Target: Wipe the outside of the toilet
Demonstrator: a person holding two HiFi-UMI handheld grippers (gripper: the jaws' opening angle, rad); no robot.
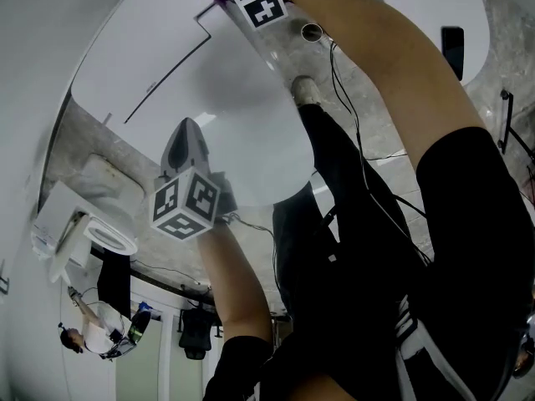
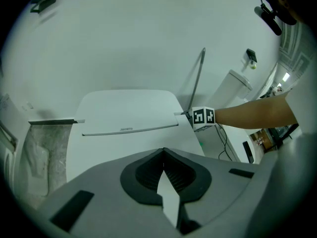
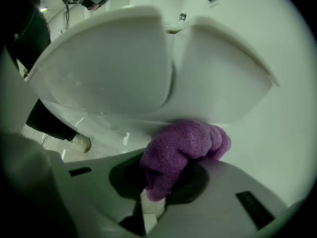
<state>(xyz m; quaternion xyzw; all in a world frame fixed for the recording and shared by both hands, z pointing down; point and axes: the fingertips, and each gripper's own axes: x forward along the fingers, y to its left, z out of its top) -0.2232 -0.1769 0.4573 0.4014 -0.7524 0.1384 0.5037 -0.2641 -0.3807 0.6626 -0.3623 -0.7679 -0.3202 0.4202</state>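
Right gripper view, right tool clamping purple cloth, by toilet

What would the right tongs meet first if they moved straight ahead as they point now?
Probably the toilet's white outer wall: the purple cloth in the right tongs seems nearly against it.

Around the toilet: what I am not getting on my screens

The purple cloth is covering the tips of the right gripper in its own view, so I am not seeing where the pads are meeting. In the head view the top edge is cutting that cloth off. From the left gripper view, the toilet is hiding the right gripper's jaws beyond its far side, and the print on the lid's front edge is coming through too small to read. The operator's legs are blocking much of the floor.
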